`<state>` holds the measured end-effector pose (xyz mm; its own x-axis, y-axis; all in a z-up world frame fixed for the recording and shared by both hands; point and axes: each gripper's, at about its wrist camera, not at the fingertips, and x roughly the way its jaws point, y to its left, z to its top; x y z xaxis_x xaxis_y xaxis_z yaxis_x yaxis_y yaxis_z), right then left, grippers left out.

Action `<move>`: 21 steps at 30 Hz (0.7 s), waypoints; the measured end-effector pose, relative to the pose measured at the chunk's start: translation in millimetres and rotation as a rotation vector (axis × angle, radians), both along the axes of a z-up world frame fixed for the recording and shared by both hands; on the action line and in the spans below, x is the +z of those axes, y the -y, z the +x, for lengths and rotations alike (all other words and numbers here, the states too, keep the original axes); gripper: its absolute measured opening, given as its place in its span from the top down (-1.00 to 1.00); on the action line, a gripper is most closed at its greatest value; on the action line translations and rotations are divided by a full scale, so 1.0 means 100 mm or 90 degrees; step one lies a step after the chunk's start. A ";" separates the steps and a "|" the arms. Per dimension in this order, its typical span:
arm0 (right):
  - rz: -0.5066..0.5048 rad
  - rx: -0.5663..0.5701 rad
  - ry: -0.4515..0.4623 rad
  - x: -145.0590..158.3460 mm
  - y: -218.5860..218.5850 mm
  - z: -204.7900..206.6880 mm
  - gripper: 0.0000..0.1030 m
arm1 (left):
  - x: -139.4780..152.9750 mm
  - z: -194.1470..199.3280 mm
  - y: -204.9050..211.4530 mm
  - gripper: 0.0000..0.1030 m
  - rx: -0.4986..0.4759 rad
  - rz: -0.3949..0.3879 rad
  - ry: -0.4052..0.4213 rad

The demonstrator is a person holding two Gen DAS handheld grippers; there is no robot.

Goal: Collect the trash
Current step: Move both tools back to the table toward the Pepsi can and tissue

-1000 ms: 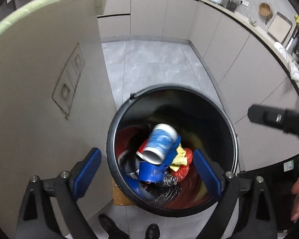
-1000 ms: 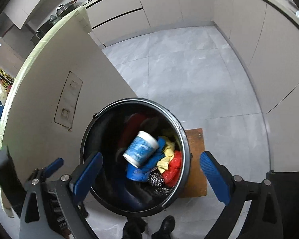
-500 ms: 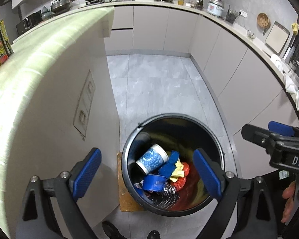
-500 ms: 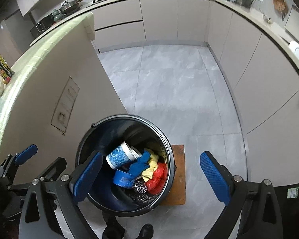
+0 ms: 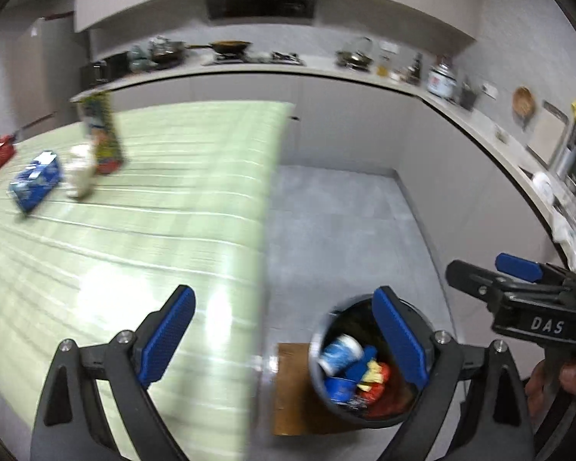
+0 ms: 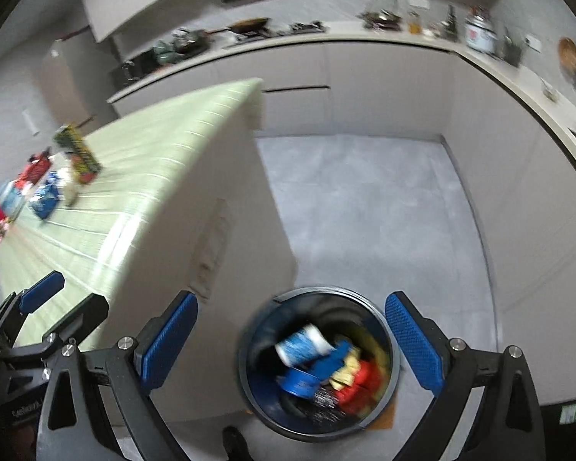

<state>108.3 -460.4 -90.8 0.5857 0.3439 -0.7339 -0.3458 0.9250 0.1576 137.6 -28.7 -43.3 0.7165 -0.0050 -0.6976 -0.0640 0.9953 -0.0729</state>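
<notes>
while left view hides bin point(image 5: 326, 395) floor, right shows shoe point(image 6: 232, 438).

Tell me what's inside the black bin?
The bin holds a blue and white cup, a blue tub, yellow and red wrappers, and something silvery. Whatever lies beneath them is hidden.

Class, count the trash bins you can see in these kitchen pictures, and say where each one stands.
1. The trash bin stands on the floor beside the end of the green-topped counter, part-filled with rubbish. Others may be hidden outside the views.
</notes>
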 end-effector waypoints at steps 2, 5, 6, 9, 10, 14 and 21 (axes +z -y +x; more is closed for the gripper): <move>0.002 0.021 0.010 0.05 -0.23 -0.05 -0.93 | 0.00 -0.07 -0.22 -0.83 0.026 0.005 0.005; 0.006 0.056 0.024 0.11 -0.58 -0.15 -0.93 | -0.01 -0.21 -0.63 -0.83 0.069 0.005 0.016; 0.008 0.068 0.028 0.14 -0.73 -0.19 -0.93 | -0.01 -0.26 -0.80 -0.83 0.086 0.002 0.019; 0.012 0.093 0.042 0.20 -1.03 -0.28 -0.93 | 0.00 -0.31 -1.18 -0.83 0.115 0.001 0.026; 0.014 0.097 0.044 0.21 -1.11 -0.30 -0.93 | -0.01 -0.32 -1.27 -0.83 0.121 0.000 0.029; 0.018 0.104 0.055 0.30 -1.52 -0.34 -0.93 | -0.03 -0.32 -1.69 -0.83 0.140 -0.007 0.039; 0.042 0.113 0.063 0.38 -2.40 -0.29 -0.86 | -0.08 -0.20 -2.58 -0.83 0.154 -0.020 0.032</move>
<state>79.6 -220.3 -52.6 0.5795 0.4937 -0.6485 -0.5196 0.8368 0.1728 117.1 229.3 -51.4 0.7334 0.1496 -0.6631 -0.2957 0.9486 -0.1130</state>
